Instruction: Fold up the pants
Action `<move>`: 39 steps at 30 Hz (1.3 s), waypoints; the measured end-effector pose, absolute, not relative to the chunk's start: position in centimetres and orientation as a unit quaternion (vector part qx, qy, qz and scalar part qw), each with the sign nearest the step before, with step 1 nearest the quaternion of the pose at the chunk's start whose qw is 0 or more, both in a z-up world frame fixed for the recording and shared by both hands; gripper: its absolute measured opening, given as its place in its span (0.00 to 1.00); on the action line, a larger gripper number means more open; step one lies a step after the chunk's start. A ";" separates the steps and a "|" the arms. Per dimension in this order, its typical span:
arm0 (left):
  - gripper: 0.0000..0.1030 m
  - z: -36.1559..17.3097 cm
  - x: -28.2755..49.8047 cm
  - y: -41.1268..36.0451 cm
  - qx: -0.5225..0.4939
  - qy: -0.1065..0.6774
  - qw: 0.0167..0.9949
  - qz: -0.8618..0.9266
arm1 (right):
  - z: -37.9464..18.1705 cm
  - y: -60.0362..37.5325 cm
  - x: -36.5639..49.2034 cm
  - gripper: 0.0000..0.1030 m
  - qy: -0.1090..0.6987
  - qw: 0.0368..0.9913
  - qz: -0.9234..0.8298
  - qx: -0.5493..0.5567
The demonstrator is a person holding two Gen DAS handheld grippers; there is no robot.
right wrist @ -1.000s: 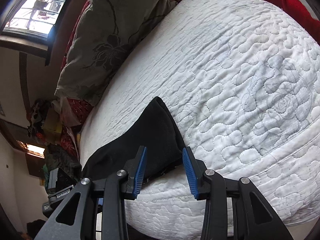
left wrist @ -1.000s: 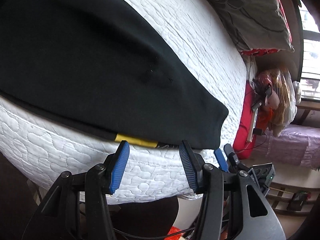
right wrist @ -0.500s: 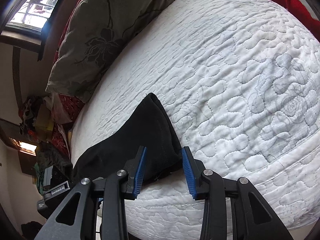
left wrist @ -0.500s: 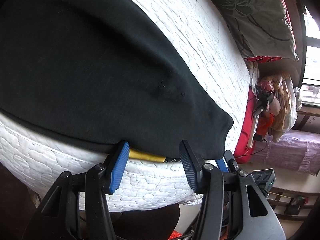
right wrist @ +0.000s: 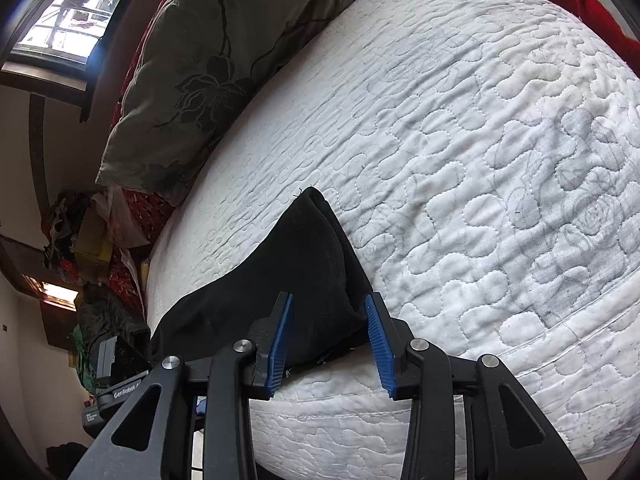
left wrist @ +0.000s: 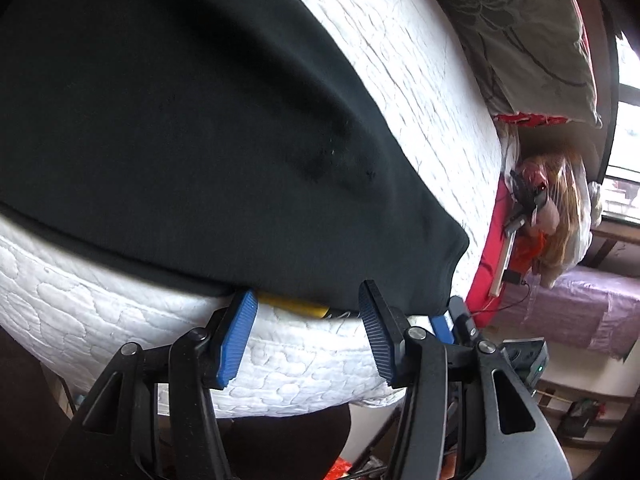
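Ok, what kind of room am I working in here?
Most likely a lived-in bedroom. The black pants lie on a white quilted mattress, a grey floral pillow sits at its head by a barred window, and clutter is piled beside the bed.

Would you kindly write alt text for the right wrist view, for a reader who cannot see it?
Open right tongs with blue ribbed pads straddle the near edge of black fabric pants lying at the edge of a white quilted mattress. A grey floral pillow lies at the far left, below a window.
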State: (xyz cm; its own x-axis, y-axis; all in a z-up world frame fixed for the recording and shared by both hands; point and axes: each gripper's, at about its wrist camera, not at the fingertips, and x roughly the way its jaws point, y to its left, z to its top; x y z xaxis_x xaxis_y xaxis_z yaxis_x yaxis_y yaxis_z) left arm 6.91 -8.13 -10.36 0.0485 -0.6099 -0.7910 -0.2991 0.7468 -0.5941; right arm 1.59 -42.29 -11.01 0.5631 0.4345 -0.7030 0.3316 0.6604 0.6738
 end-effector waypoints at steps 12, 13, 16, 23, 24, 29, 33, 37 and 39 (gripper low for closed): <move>0.49 -10.0 7.9 -8.1 -0.349 0.673 0.643 -0.113 | -11.3 -42.8 1.1 0.38 0.464 0.781 0.041 0.415; 0.49 -10.0 7.9 -8.2 -0.346 0.673 0.644 -0.112 | -11.4 -42.8 1.2 0.38 0.465 0.781 0.041 0.415; 0.45 -9.7 8.0 -8.9 -0.327 0.677 0.652 -0.099 | -12.0 -43.2 1.5 0.35 0.466 0.776 0.035 0.424; 0.02 -9.4 7.3 -7.9 -0.324 0.685 0.647 -0.084 | -11.4 -43.3 0.8 0.06 0.455 0.785 0.034 0.419; 0.02 -9.1 7.0 -7.6 -0.324 0.682 0.649 -0.089 | -11.0 -43.2 0.5 0.06 0.450 0.789 0.040 0.417; 0.02 -10.3 6.5 -7.6 -0.321 0.686 0.648 -0.084 | -12.0 -42.9 -0.4 0.06 0.466 0.785 0.039 0.406; 0.03 -10.2 6.2 -7.6 -0.322 0.683 0.649 -0.088 | -13.3 -42.9 -0.5 0.11 0.475 0.775 0.029 0.416; 0.04 -9.3 5.1 -6.8 -0.340 0.677 0.645 -0.099 | -12.2 -44.0 -1.2 0.20 0.472 0.775 0.025 0.420; 0.12 -9.1 4.3 -6.9 -0.347 0.673 0.644 -0.108 | -11.4 -45.1 -1.5 0.25 0.454 0.783 0.020 0.425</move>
